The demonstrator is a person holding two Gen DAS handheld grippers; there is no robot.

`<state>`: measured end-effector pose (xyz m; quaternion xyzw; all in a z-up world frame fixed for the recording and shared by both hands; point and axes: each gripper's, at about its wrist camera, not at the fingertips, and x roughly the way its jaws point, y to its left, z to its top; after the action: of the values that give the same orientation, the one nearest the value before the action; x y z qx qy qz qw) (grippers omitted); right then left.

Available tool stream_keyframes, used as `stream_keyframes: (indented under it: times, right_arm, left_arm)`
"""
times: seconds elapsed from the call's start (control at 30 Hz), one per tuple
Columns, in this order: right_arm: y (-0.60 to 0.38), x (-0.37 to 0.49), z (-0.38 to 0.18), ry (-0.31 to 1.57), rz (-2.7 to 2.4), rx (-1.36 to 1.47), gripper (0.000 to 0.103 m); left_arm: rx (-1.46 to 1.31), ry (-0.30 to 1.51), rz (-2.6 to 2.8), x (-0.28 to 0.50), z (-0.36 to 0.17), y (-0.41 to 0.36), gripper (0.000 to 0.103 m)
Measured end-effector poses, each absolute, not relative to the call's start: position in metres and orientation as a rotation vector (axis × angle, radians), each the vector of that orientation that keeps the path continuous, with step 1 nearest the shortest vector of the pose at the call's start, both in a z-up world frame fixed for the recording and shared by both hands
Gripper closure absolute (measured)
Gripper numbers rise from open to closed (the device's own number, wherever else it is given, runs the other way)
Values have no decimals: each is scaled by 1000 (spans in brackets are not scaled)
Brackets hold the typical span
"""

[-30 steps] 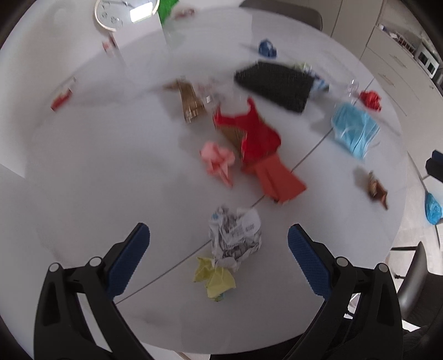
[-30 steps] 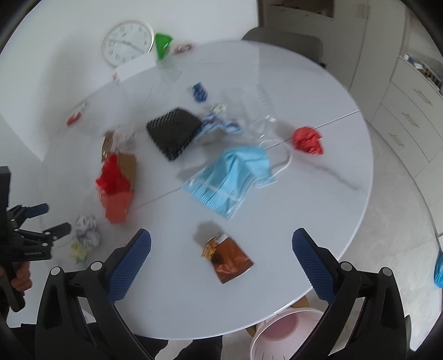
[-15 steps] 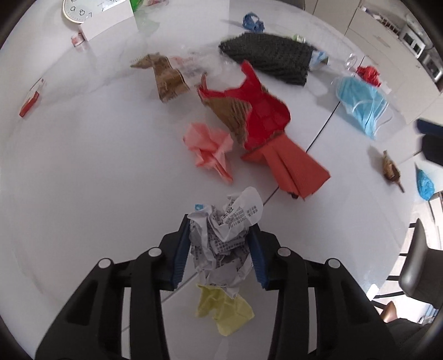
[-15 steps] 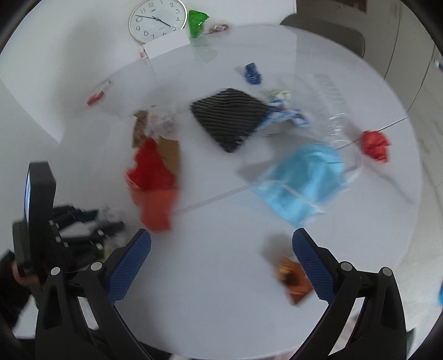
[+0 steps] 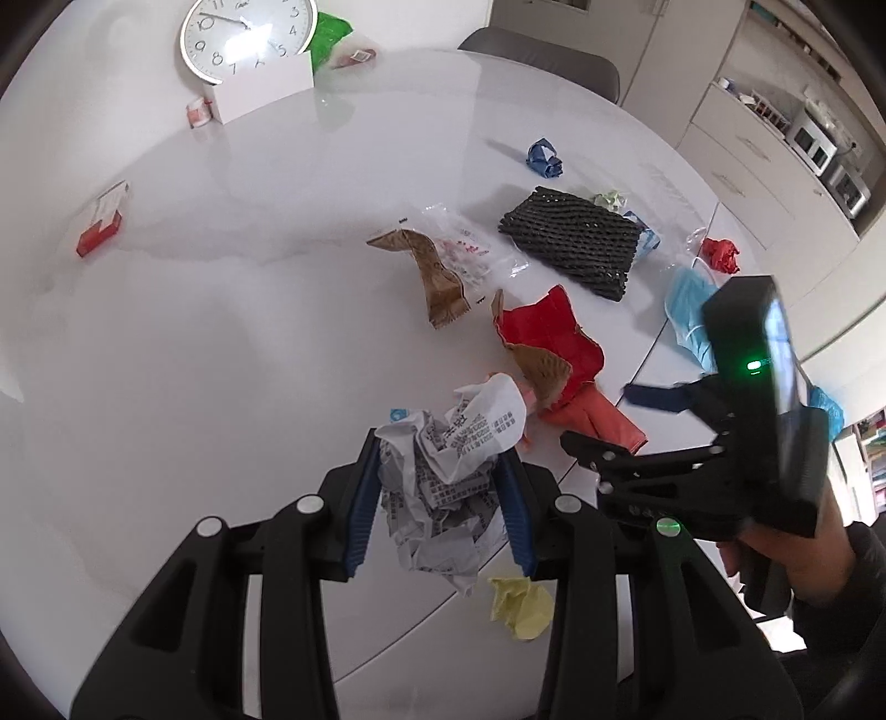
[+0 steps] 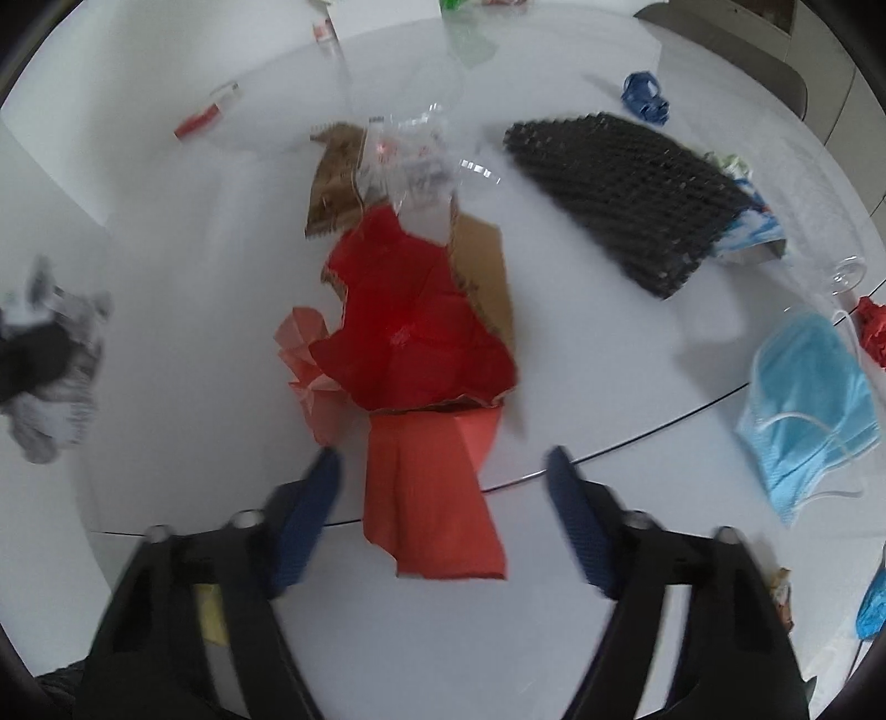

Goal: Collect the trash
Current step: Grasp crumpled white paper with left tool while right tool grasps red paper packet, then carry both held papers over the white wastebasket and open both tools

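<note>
My left gripper (image 5: 440,487) is shut on a crumpled ball of printed paper (image 5: 448,471) and holds it a little above the white round table (image 5: 221,332). A yellow paper wad (image 5: 523,606) lies on the table just below it. My right gripper (image 6: 443,482) hangs low over a folded orange-red paper (image 6: 437,498). Its jaws are closing with the paper between them, and the pads stand clear of it. In the left wrist view the right gripper (image 5: 609,421) sits at the right, held by a hand.
Red paper on torn cardboard (image 6: 410,327), a pink wad (image 6: 302,354), a brown strip (image 5: 437,277) and clear plastic (image 5: 465,249) lie mid-table. Black mesh foam (image 5: 570,243), a blue mask (image 6: 808,399) and a red wad (image 5: 720,255) lie right. A clock (image 5: 243,33) stands at the back.
The left gripper closed on the printed paper ball and lifted it off the table. The right gripper swung left and down over the orange-red paper, its jaws narrowing.
</note>
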<state>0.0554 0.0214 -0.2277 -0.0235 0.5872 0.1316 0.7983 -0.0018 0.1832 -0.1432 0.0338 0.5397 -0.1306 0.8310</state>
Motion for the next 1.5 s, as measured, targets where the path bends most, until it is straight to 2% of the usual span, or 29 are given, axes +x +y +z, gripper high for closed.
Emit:
stream_keyframes:
  times: [0.07,0.17,0.37,0.57,0.77,0.93,0.97,1.07,1.1,1.23,1.27,1.33,1.4,1.5]
  right_arm:
    - [22,56,-229,1268,281,-47,60]
    - [16,53,-225,1256,270,-16,62]
    - [-33,14,-186,1197,245,161,62]
    - [-146,-82,-144,1121,-6,319,62]
    - [-271,-198,-166,1175,-325,416,62]
    - [-335,-251,-200,1212,-391,503,59]
    - [-344,-256,-206,1218,-391,520,55]
    - [-364,-272,-220,1243,-414,529,27]
    - [-372,-280,-221,1241,-426,530,21]
    - [-398,-305,-213,1214,-465,535,10]
    - [-405,-313,-209,1207,-478,535,9]
    - [-413,-317,-207,1200,-495,538,8]
    - [-419,-319,-206,1193,-510,546,7]
    - [-427,-325,-205,1184,-527,561,7]
  left_arm:
    - [92,1138,-287,-1,-144,181,64]
    - [111,1140,-327,-1,-143,175,64]
    - [192,1124,-474,-5,-133,129,64]
    - [301,1071,-686,-32,-120,39,64]
    - [355,1065,-898,-79,-115,-77,64]
    - [398,1082,-1023,-126,-125,-160,64]
    - [406,1091,-1048,-134,-129,-176,64]
    - [445,1112,-1108,-163,-143,-220,64]
    - [463,1124,-1123,-173,-151,-235,64]
    - [511,1161,-1156,-200,-171,-272,63]
    - [527,1164,-1162,-207,-175,-280,61]
    - [538,1172,-1174,-216,-179,-288,50]
    - [539,1176,-1174,-222,-181,-295,26]
    - [530,1177,-1188,-228,-179,-300,16]
